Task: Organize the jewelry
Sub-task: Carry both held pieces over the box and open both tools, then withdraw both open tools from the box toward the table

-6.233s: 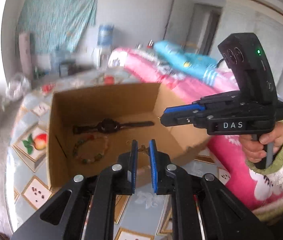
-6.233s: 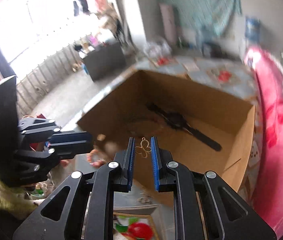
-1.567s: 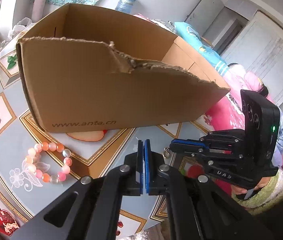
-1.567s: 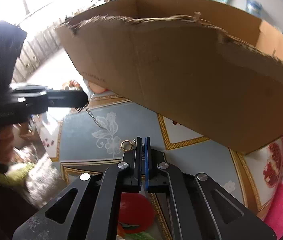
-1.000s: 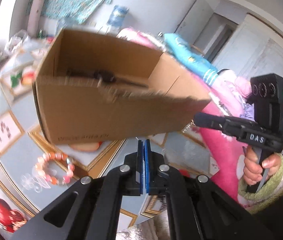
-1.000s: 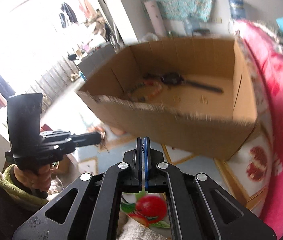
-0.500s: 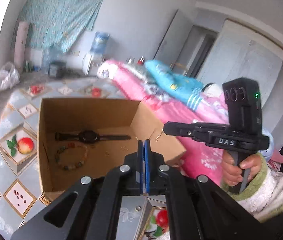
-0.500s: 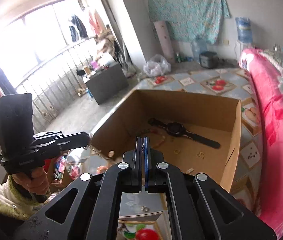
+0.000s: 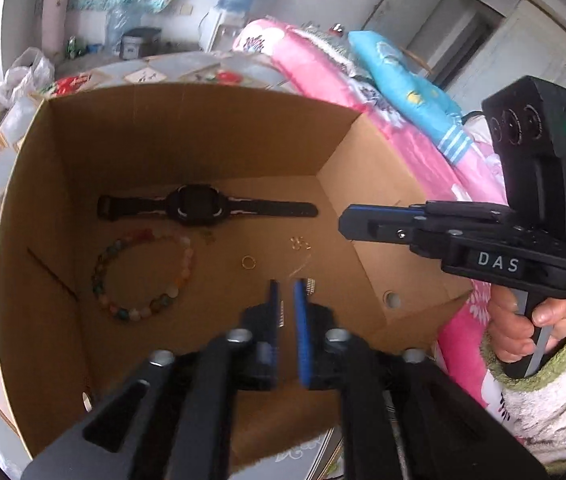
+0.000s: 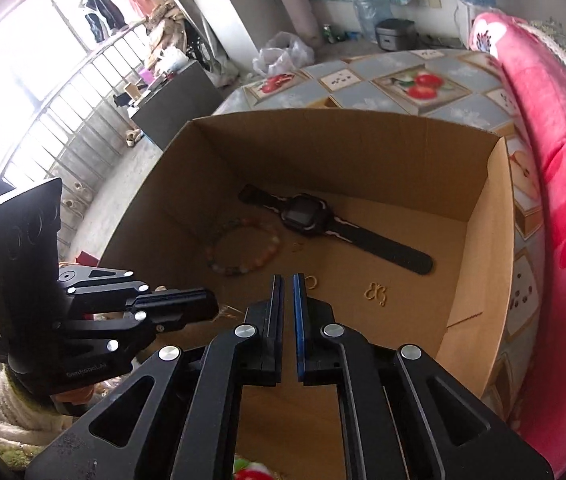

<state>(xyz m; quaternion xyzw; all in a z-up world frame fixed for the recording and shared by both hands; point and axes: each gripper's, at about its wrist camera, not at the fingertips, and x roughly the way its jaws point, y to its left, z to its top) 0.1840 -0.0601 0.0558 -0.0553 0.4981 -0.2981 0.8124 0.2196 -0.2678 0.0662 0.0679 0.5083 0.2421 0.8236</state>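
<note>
An open cardboard box (image 9: 187,128) holds a black watch (image 9: 199,210), a bead bracelet (image 9: 143,276), a small gold ring (image 9: 248,262) and a gold butterfly charm (image 9: 299,243). My left gripper (image 9: 287,286) hangs over the box floor, its jaws opening with a narrow gap. A thin chain (image 9: 302,266) shows just beyond its fingertips, with no pad pressing on it. The right gripper (image 10: 288,279) points into the box (image 10: 491,216) beside the ring (image 10: 312,281), jaws opening a crack with nothing between them. The watch (image 10: 323,224) and bracelet (image 10: 243,250) lie beyond it.
The box stands on a table with a fruit-patterned cloth (image 10: 415,80). A pink flowered blanket (image 10: 555,152) runs along the box's right side. A hand in a white and green sleeve (image 9: 523,328) holds the right gripper's handle. A railing and windows (image 10: 63,92) lie far left.
Both grippers have come from low in front of the box to above its open top, pointing in. Their jaws, pressed together before, now stand slightly apart. The chain is no longer stretched between them.
</note>
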